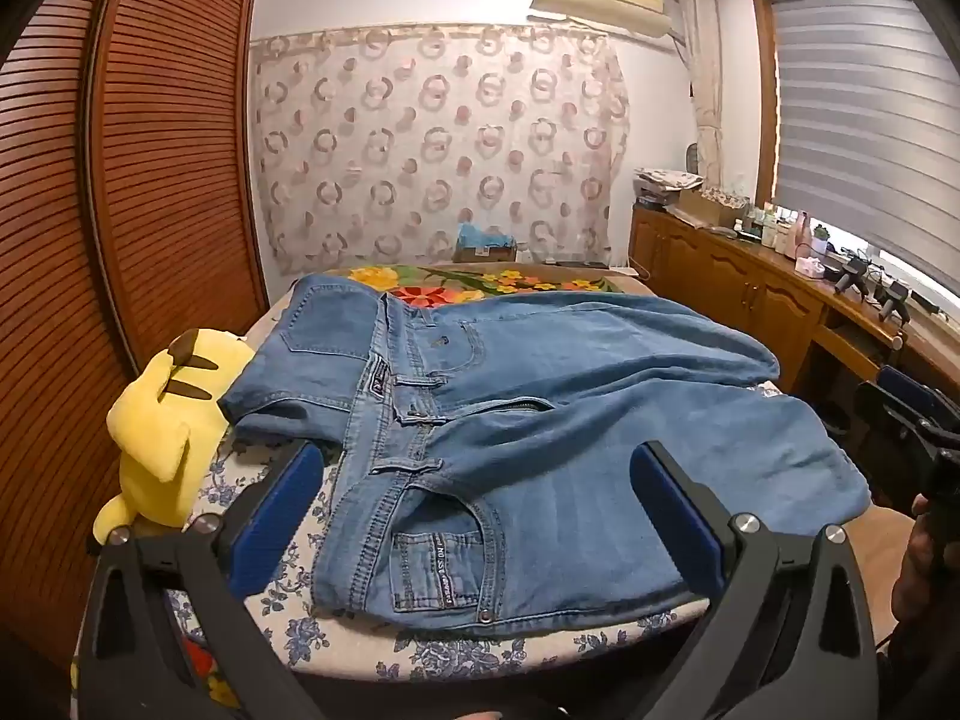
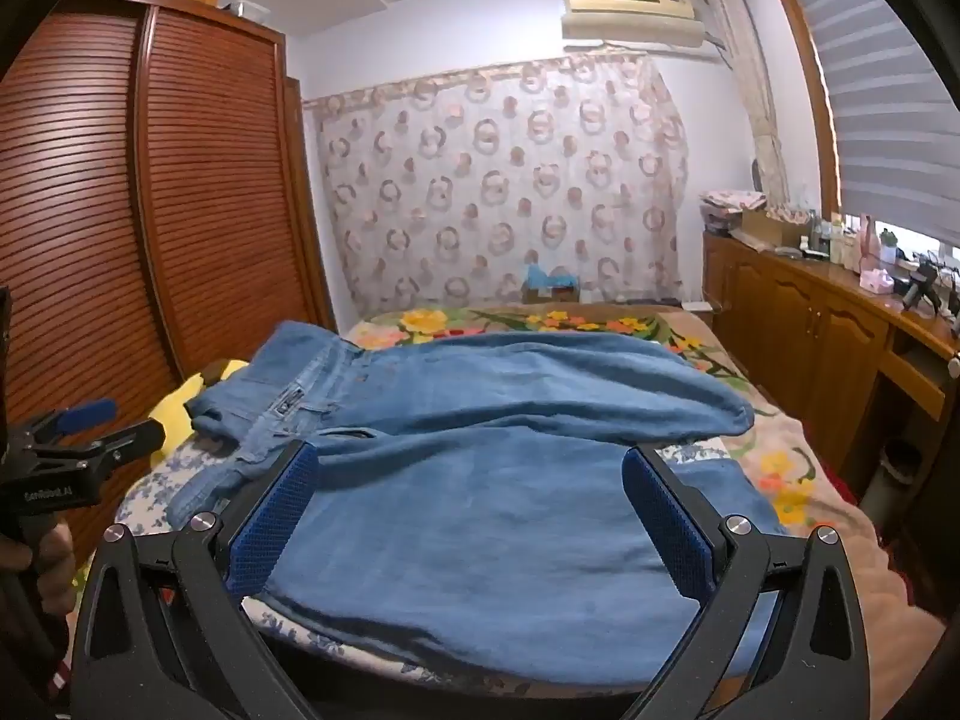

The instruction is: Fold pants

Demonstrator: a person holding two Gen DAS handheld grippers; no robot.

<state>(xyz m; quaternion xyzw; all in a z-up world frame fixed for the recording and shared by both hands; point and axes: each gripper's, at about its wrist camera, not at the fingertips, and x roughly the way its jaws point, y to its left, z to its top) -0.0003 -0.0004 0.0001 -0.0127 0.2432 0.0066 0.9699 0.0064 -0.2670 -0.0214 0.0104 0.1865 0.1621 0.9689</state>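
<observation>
Light blue jeans [image 1: 540, 420] lie spread across the bed, waistband to the left, both legs running right. My left gripper [image 1: 474, 468] is open and empty, hovering over the near waistband and front pocket. My right gripper [image 2: 471, 474] is open and empty, hovering over the near leg of the jeans [image 2: 480, 510]. The right gripper also shows at the right edge of the left wrist view [image 1: 918, 420], and the left gripper at the left edge of the right wrist view [image 2: 90, 426].
A yellow plush toy [image 1: 162, 432] lies on the bed at the jeans' left. The bed has a floral cover [image 1: 480, 285]. A slatted wooden wardrobe [image 1: 120, 180] stands left. A wooden cabinet [image 1: 750, 276] with clutter runs along the right under the window.
</observation>
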